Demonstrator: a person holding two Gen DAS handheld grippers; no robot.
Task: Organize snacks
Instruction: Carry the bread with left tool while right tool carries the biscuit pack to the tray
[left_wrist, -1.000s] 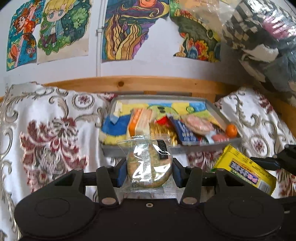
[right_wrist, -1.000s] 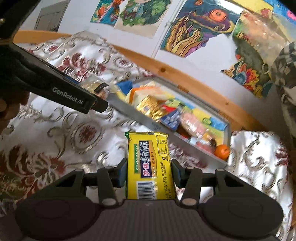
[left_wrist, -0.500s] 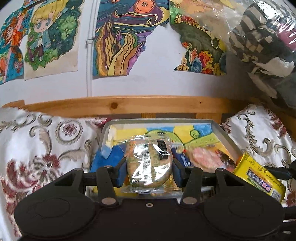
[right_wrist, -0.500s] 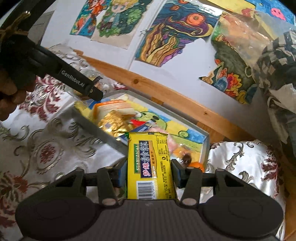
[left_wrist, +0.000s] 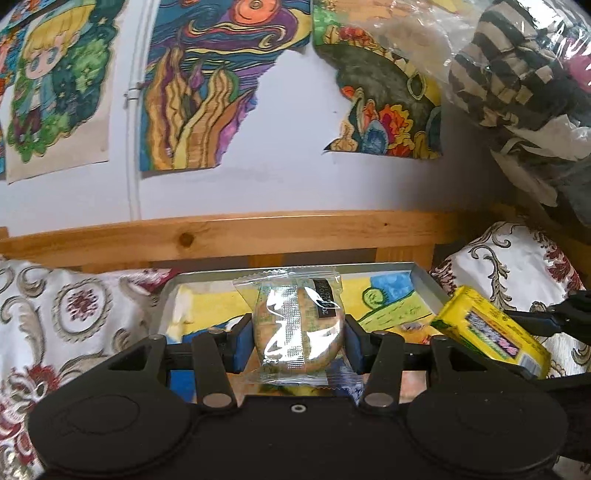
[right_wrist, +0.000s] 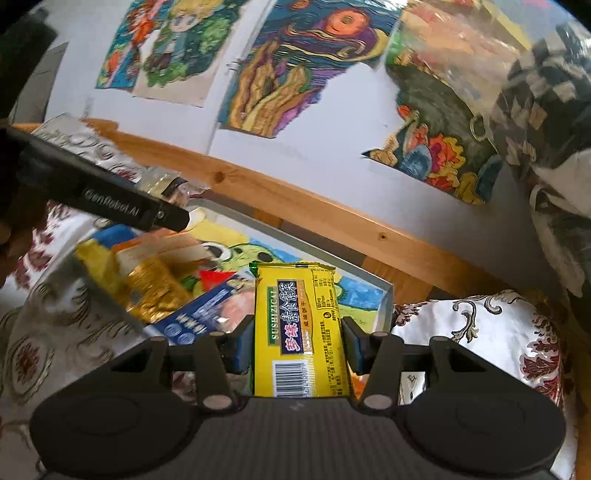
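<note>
Patterned white-and-red cloth covers the surface below a wooden rail and a wall of bright drawings. Grey tray, far centre: already stocked at its left with several packets; right part bare. Left tool: clamped on a clear-wrapped round cake, over the tray. Right tool: clamped on a yellow biscuit pack, at the tray's near right. Both items apparently unplaced; releases remain.

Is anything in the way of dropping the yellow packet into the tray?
Nothing visible blocks the path of the yellow packet. The tray already holds snacks on its left side, while its far right corner looks bare.
</note>
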